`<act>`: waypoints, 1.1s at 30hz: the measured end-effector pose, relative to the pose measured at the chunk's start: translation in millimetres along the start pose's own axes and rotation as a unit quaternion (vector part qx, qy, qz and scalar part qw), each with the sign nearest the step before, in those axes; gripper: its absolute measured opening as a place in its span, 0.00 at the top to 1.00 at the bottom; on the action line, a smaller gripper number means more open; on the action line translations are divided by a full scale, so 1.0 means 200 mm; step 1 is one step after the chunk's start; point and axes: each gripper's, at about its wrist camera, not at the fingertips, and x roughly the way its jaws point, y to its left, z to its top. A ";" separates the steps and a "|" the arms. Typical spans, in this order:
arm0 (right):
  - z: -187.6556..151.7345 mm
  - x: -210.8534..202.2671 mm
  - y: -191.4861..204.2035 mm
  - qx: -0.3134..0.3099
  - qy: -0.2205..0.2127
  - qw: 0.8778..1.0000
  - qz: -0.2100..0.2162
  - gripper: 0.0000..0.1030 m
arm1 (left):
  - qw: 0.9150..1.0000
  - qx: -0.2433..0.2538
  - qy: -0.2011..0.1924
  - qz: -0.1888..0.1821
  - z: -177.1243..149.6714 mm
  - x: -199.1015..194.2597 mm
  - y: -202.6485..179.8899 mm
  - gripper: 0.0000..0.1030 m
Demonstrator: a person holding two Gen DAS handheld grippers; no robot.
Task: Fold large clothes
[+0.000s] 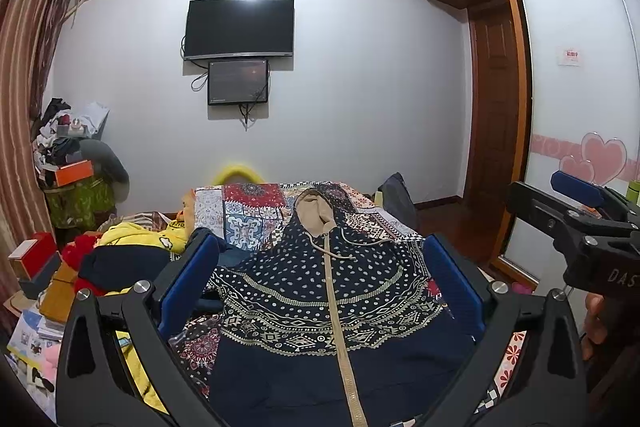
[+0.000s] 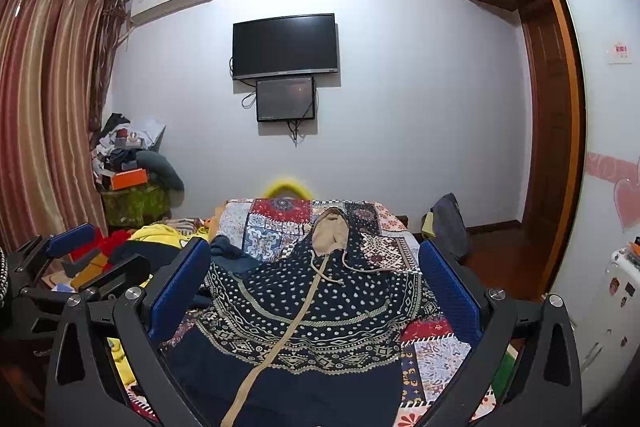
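Observation:
A navy hooded zip jacket point(image 1: 320, 291) with cream dots, patterned bands and a tan hood lies spread face up on the patchwork bedspread point(image 1: 248, 215), hood pointing away. It also shows in the right wrist view point(image 2: 304, 299). My left gripper point(image 1: 320, 287) is open, its blue pads wide apart above the jacket, holding nothing. My right gripper point(image 2: 316, 291) is open and empty above the jacket too. The right gripper shows at the right edge of the left wrist view point(image 1: 576, 211); the left gripper shows at the left edge of the right wrist view point(image 2: 80, 255).
A heap of yellow, red and dark clothes point(image 1: 132, 251) lies on the bed's left side. Boxes and clutter point(image 1: 36, 267) stand at the left by striped curtains. A dark bag point(image 2: 448, 223) sits at the bed's far right. A wardrobe point(image 1: 576, 67) is on the right, screens point(image 1: 240, 27) ahead.

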 end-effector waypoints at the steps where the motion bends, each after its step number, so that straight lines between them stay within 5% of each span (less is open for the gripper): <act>1: 0.00 0.00 0.00 0.001 0.001 1.000 0.000 0.00 | 1.000 0.001 -0.001 0.000 0.00 0.00 0.00 0.00; 33: 0.01 0.01 -0.01 0.003 0.001 1.000 0.002 0.00 | 1.000 0.002 -0.004 0.008 0.00 0.01 0.00 0.00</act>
